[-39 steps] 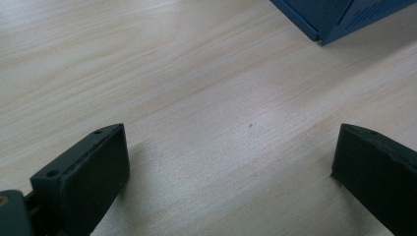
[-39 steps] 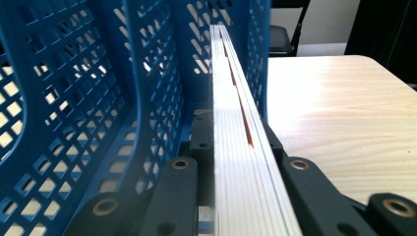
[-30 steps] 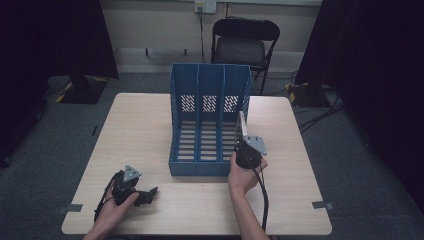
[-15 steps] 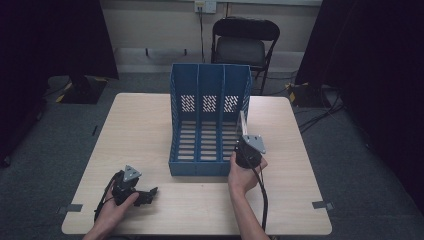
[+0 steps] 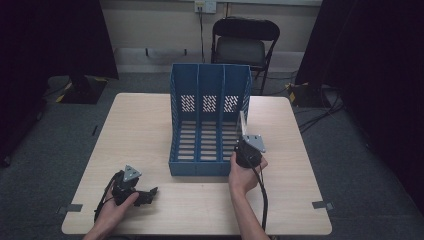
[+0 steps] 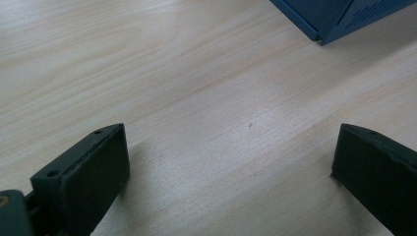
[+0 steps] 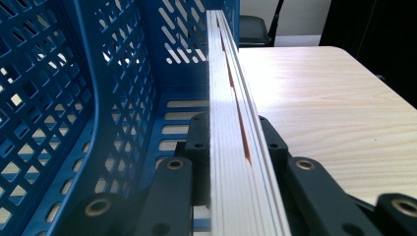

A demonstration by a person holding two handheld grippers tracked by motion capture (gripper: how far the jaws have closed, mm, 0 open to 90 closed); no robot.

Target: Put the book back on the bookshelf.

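The light wooden table (image 5: 150, 130) carries a blue three-slot file organizer (image 5: 210, 120), standing upright at mid-table with its open front toward the person. At the organizer's right-hand edge, the right gripper (image 5: 244, 142) is clamped on a thin book (image 7: 231, 123), held on edge with its page block facing the camera; in the right gripper view the two black jaws press flat against both covers, and the book runs along the rightmost slot, right beside the perforated blue divider. Down at the table's near-left corner, the left gripper (image 5: 147, 194) lies low on the wood, jaws spread wide apart with bare tabletop between them.
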